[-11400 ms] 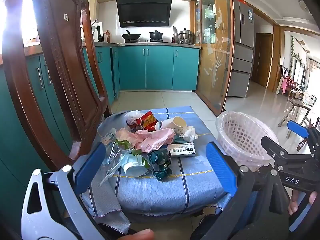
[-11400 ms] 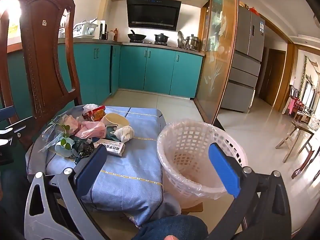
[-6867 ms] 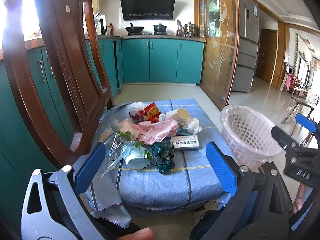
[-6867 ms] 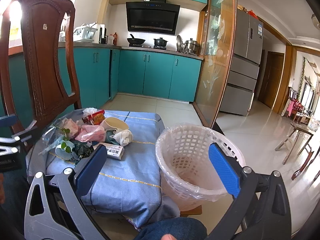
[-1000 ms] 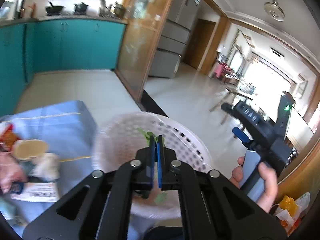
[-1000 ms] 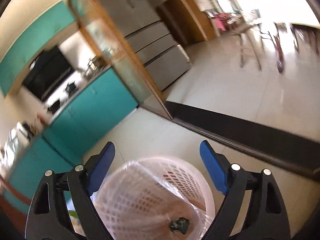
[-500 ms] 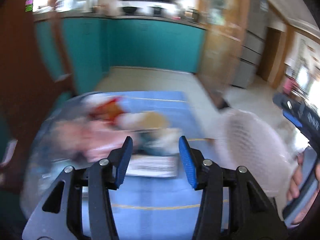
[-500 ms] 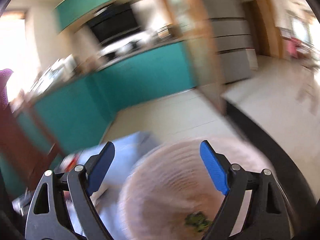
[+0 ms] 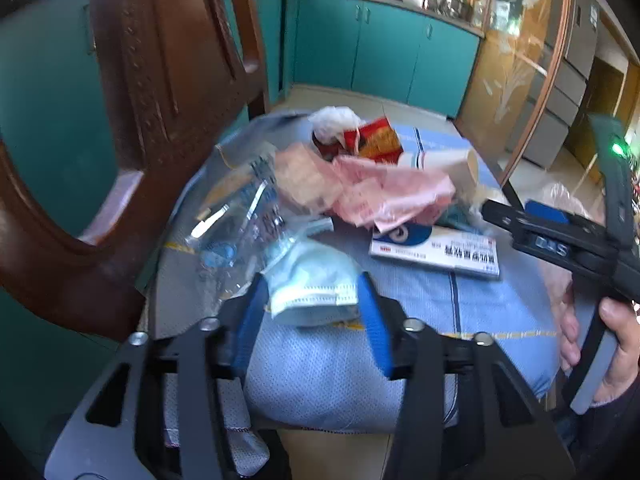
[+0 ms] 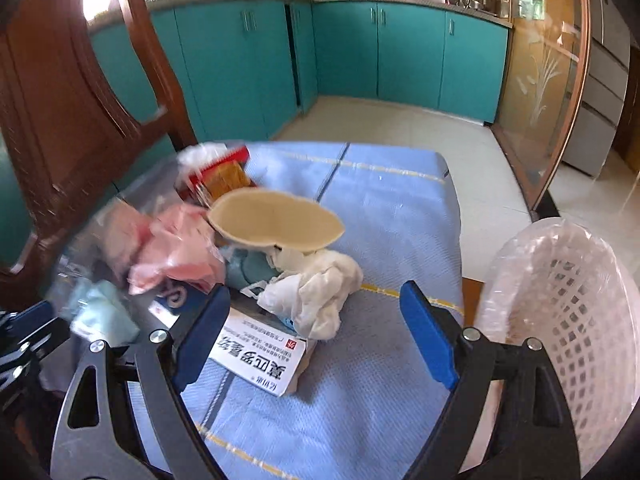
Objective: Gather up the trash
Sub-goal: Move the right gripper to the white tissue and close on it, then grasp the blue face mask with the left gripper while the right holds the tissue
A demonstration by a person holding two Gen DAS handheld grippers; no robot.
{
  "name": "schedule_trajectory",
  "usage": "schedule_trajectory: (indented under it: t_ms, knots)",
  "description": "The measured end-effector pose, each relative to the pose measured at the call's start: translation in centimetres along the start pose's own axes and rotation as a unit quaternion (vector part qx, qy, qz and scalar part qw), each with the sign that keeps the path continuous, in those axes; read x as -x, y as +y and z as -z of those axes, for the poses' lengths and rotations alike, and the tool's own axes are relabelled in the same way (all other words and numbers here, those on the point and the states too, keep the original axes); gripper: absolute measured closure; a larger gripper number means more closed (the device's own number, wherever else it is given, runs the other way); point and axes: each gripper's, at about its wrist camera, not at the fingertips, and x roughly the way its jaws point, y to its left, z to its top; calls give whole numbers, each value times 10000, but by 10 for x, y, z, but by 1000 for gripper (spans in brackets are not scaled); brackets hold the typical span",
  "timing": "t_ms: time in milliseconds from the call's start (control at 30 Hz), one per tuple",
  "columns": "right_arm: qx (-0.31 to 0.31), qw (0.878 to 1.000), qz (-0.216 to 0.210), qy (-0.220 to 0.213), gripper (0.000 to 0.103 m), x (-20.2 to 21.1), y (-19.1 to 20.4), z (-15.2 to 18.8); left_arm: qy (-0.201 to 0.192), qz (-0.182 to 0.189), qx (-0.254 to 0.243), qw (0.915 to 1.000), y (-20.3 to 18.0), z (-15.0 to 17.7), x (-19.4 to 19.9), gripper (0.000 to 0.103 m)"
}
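A heap of trash lies on a blue cloth (image 9: 440,308). My left gripper (image 9: 312,316) is low over its near edge, jaws opening, with a pale blue face mask (image 9: 312,284) between the pads and not pinched. My right gripper (image 10: 316,338) stands open above a crumpled white tissue (image 10: 316,300) and a white medicine box (image 10: 260,356), holding nothing. A paper cup (image 10: 276,224), a pink plastic bag (image 9: 384,196) and a red snack wrapper (image 9: 372,140) lie further back. The lined white basket (image 10: 560,300) stands to the right.
A carved wooden chair back (image 9: 160,80) rises close on the left of the pile. A clear plastic bag (image 9: 236,224) lies beside the mask. A hand (image 9: 616,340) holds the right gripper at the cloth's right edge. Teal cabinets and tiled floor lie beyond.
The left gripper, shut on a green sprig over the basket a second ago, swung back to the pile and opened around the mask. The right gripper swung from the basket to the pile, still open.
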Motion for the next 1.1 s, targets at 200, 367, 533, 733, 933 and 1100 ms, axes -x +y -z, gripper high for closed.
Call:
schedule_trajectory:
  t_ms: [200, 367, 533, 733, 933, 1100]
  knots:
    - [55, 9998, -70, 180, 38, -20, 5, -5, 135, -47, -164, 9998, -11, 3, -17, 42]
    - [51, 9991, -249, 349, 68, -23, -1, 1, 275, -152, -200, 9993, -14, 7, -32, 46]
    - [-18, 9994, -252, 242, 75, -13, -12, 4, 90, -230, -303, 9992, -14, 7, -27, 85]
    - [-236, 9995, -178, -87, 75, 9, -28, 6, -55, -20, -307, 9995, -19, 8, -16, 102]
    - [-391, 9982, -240, -387, 75, 28, -42, 8, -289, 253, -446, 9983, -32, 8, 6, 102]
    - [-435, 9979, -241, -427, 75, 33, -47, 11, -489, 584, -606, 9953, -45, 5, 23, 102]
